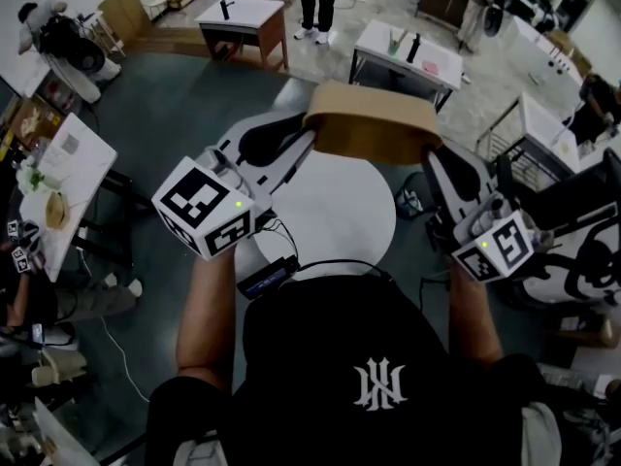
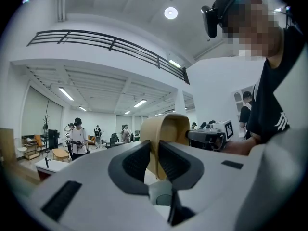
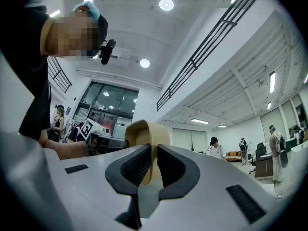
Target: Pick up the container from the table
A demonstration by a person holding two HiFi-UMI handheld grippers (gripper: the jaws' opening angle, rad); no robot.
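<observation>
Looking down from your head, you hold the tan container (image 1: 374, 124) raised over the far edge of the round white table (image 1: 335, 216), left gripper (image 1: 303, 136) at its left end, right gripper (image 1: 435, 155) at its right. Your left gripper view shows the pads pinched narrowly on its wall. Your right gripper view shows the same pinch on the opposite wall.

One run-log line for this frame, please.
container: held over white table | left gripper: shut on container | right gripper: shut on container
</observation>
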